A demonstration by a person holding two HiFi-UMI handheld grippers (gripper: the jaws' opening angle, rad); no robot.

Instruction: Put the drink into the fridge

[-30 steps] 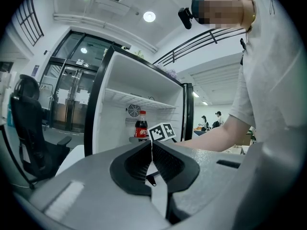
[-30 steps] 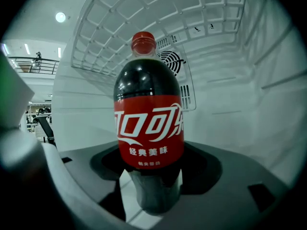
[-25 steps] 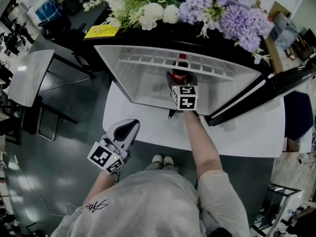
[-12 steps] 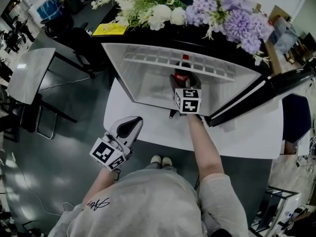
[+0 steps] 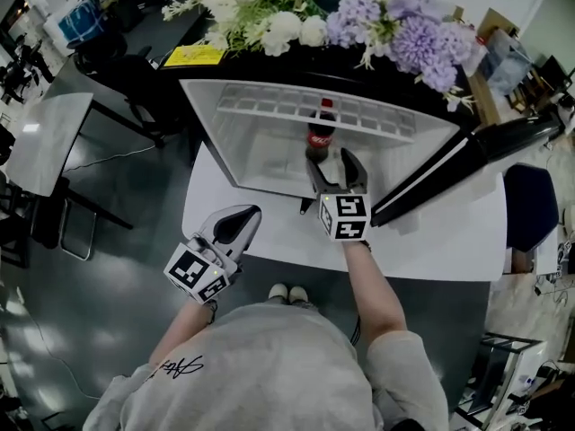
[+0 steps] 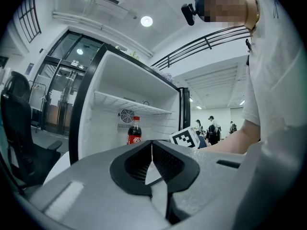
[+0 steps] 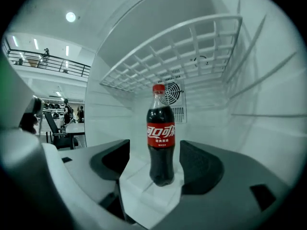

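Note:
A cola bottle (image 5: 321,126) with a red cap and red label stands upright on the floor of the open white fridge (image 5: 260,142). My right gripper (image 5: 337,163) is open just in front of the bottle and does not touch it. In the right gripper view the bottle (image 7: 160,138) stands free beyond the two spread jaws of the right gripper (image 7: 154,158). My left gripper (image 5: 235,225) hangs shut and empty at the table's front left edge. From the left gripper (image 6: 152,147) view, the bottle (image 6: 135,131) shows deep in the fridge.
A wire shelf (image 7: 168,56) spans the fridge above the bottle. The black fridge door (image 5: 467,160) swings open to the right. White and purple flowers (image 5: 359,16) lie on top of the fridge. The fridge stands on a white table (image 5: 449,241); a grey table (image 5: 45,137) is at the left.
My right gripper has drawn back toward me from the bottle and now stands open. The bottle stays upright in the fridge. The left gripper has barely moved.

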